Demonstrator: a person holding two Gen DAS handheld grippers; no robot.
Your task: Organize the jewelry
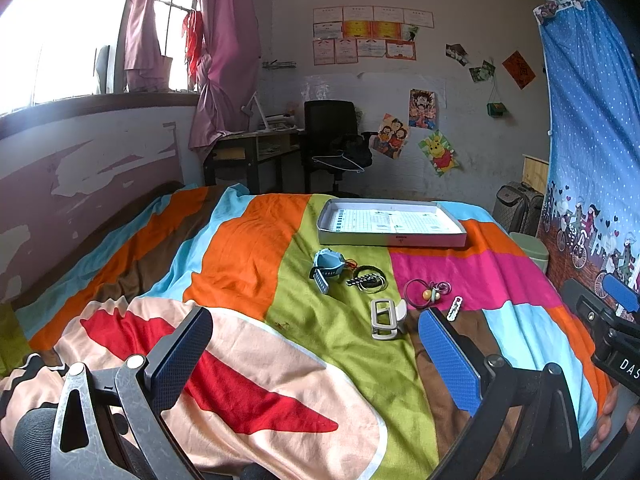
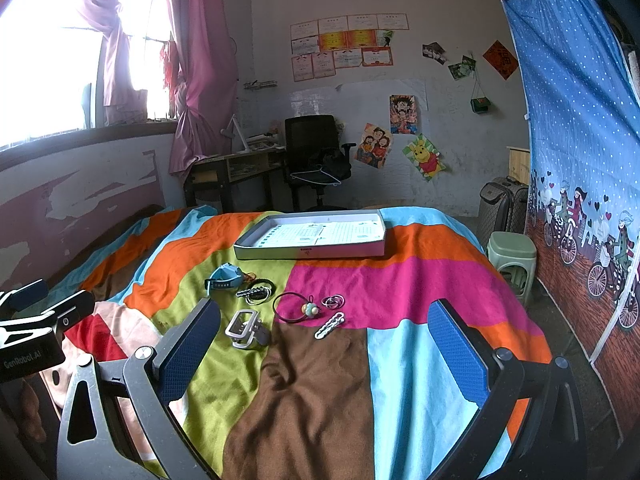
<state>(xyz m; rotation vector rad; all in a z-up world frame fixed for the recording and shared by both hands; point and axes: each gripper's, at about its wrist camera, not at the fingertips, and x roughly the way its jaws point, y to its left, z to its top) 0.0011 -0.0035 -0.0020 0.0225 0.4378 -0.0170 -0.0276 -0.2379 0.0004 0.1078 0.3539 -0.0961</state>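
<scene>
Left gripper [image 1: 316,364] is held wide open over the bed, nothing between its blue pads [image 1: 450,364]; right gripper [image 2: 324,354] likewise spread wide and empty. Partial lettering "DAS" is read on the right gripper's body at the left view's edge, cut off; "GenRobot.AI" is read on the left gripper's body in the right view. A hand [image 1: 608,420] is partly seen at the frame corner, mostly hidden.

Jewelry is laid loose on the striped bedspread [image 2: 320,400], ahead of both grippers: a silver buckle-like clasp [image 2: 245,330] nearest, a white chain link piece [image 2: 330,325], a black hair tie with beads [image 2: 298,308], a small pinkish ring [image 2: 333,301], a bundle of black and silver bangles [image 2: 258,291], and a blue watch [image 2: 224,276]. Fine detail of the bangle bundle cannot be made out.

Beyond them a shallow white tray [image 2: 312,254] lies on the bed, lined with printed paper; its print and the small front label are too small to read.

Behind: desk [image 2: 232,168], black chair [image 2: 316,152], wall certificates [image 2: 344,46] illegible, cartoon posters [image 2: 404,114], pink curtains [image 2: 200,60], blue dotted curtain [image 2: 572,120], green stool [image 2: 512,256], suitcase [image 2: 500,200].
</scene>
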